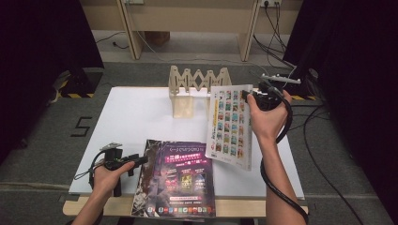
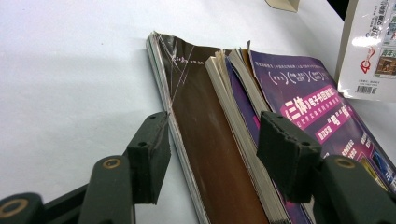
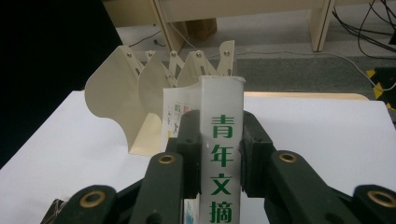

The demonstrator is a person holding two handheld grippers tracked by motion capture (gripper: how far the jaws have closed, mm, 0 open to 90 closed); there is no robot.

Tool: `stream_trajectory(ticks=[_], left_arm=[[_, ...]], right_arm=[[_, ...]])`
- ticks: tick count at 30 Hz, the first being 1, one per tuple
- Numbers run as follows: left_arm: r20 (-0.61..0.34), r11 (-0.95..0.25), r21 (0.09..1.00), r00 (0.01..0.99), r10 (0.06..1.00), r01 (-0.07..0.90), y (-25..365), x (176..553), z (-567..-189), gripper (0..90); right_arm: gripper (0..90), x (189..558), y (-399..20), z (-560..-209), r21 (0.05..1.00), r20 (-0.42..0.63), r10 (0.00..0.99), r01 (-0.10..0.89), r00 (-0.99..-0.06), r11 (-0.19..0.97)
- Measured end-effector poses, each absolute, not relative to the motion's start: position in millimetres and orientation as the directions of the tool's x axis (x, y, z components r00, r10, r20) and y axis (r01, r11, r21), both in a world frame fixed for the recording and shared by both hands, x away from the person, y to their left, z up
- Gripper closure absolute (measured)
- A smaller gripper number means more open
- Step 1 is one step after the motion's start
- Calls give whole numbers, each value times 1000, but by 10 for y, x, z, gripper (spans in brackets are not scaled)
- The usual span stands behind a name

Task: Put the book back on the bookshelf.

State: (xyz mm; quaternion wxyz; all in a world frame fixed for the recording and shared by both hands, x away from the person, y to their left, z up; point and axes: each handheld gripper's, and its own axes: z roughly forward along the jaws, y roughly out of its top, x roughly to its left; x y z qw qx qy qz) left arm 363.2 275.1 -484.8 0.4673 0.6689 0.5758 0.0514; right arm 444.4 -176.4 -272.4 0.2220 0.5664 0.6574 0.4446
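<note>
A stack of magazines with a purple cover on top (image 1: 180, 183) (image 2: 308, 102) lies flat at the table's front middle. A brown-covered magazine (image 2: 205, 140) sticks out beneath it. My left gripper (image 1: 136, 161) (image 2: 217, 149) lies low at the stack's left edge. Its jaws stand wide and straddle that edge, and no pad visibly presses. My right gripper (image 1: 246, 96) (image 3: 219, 135) is shut on the spine of a white magazine (image 1: 230, 126) (image 3: 222, 107) (image 2: 369, 46), held upright above the table's right half. Just beyond it stands a pale wooden folding book rack (image 1: 197, 86) (image 3: 140, 88).
The white table board (image 1: 136, 117) has bare room on its left and right of the rack. Black cables (image 1: 324, 140) trail over the grey floor at the right. Wooden desk legs (image 1: 131, 33) stand behind, with dark curtains on both sides.
</note>
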Motion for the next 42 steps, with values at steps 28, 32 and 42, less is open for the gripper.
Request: stream_trajectory(ticks=[28,32,42], left_arm=[[-471,98,680,330,818,726,2770,3635,-4859,429],[-473,101,680,329,817,726,2772,3636,-4856,430],[-473,101,681,331,817,725,2780,3638,-4861,429]], right_arm=[[742,4556,-1712,-2649,860,212,952,505,-220,-75],[742,4584,-1698,-2633,864,211,956,496,-206,-84],[742,4666,-1640,-2609,865,216,954,494,-206,-89]])
